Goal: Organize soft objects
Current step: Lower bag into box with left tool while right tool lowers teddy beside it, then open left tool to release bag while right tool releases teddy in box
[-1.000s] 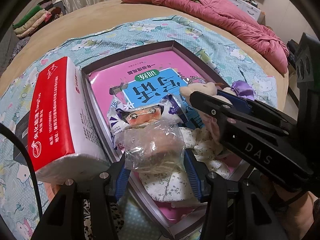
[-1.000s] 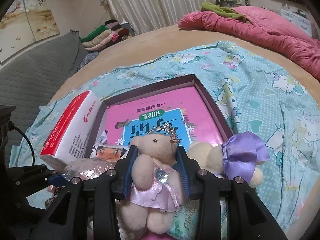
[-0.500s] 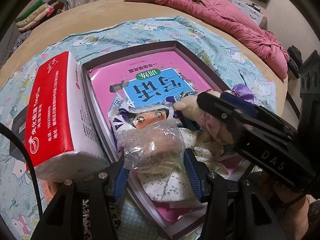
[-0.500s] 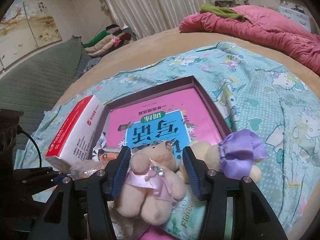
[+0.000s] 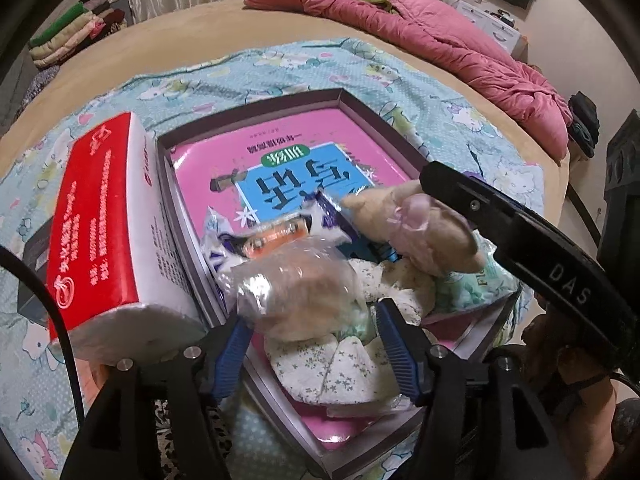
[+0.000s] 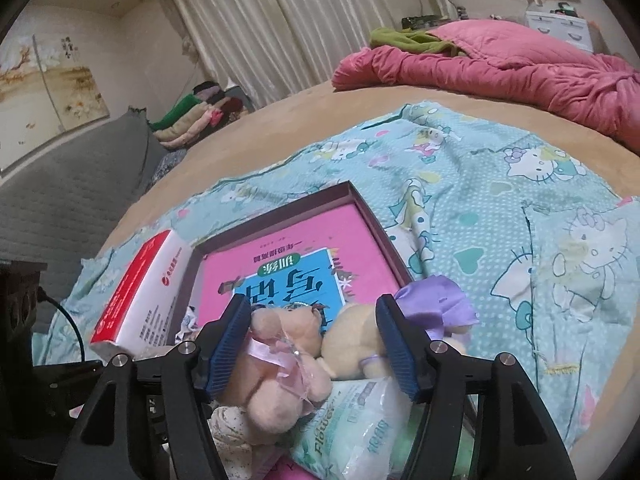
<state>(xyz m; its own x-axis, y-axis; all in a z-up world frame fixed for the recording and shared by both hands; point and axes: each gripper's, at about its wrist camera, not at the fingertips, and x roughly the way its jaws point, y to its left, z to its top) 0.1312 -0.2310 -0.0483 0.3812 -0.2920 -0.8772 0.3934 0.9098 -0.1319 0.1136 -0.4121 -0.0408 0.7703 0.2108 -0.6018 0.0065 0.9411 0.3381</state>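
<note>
A shallow purple-rimmed box (image 5: 362, 114) lies on the bed with a pink and blue book (image 5: 280, 184) in it. My left gripper (image 5: 310, 338) is open around a clear plastic bag (image 5: 296, 286) that rests on a white floral cloth (image 5: 332, 368). My right gripper (image 6: 316, 346) is open; a beige teddy in a pink dress (image 6: 276, 364) lies loose between its fingers on a tissue pack (image 6: 352, 428). A second teddy with a purple bow (image 6: 432, 308) lies beside it. The pink-dress teddy also shows in the left wrist view (image 5: 416, 232).
A red and white tissue pack (image 5: 108, 224) leans against the box's left wall. A snack packet (image 5: 272, 236) lies in the box. A Hello Kitty cloth (image 6: 520, 208) covers the bed; a pink quilt (image 6: 520, 68) lies at the back. Folded clothes (image 6: 192, 116) are stacked far left.
My right gripper has opened and let go of the pink-dress teddy, which tipped over onto the pile in the box. My left gripper stays around the plastic bag.
</note>
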